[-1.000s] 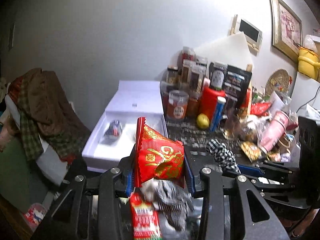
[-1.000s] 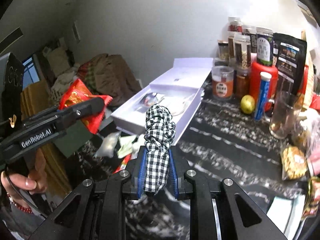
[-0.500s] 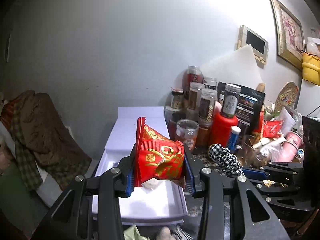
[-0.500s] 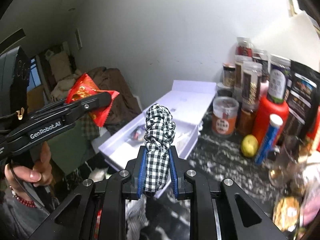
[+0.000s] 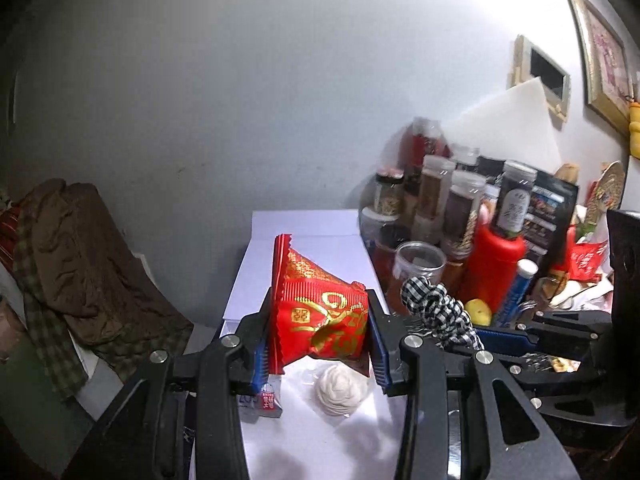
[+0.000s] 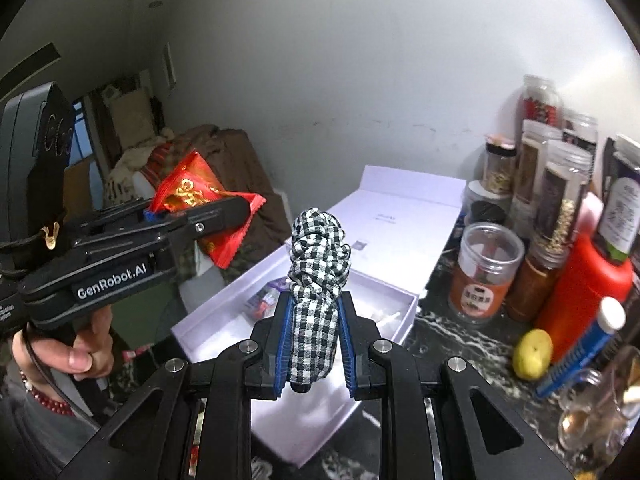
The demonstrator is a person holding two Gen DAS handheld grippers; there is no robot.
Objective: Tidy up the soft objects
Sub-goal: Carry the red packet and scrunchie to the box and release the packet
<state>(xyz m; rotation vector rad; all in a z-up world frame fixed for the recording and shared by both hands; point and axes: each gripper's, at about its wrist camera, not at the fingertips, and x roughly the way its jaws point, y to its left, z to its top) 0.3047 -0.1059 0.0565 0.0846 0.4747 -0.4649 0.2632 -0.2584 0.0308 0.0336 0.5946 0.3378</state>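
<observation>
Labels on clear plastic spice jars (image 5: 436, 196) blurred, unreadable. Open white cardboard box (image 6: 384, 240): near end hidden behind black gripper frame.

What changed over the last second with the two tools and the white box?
Both tools moved forward over the open white box: the left tool now hangs above its tray, with the white bun-like item below it. Nothing was let go: the left tool stays clamped on the red snack packet, the right tool on the checkered scrunchie.
</observation>
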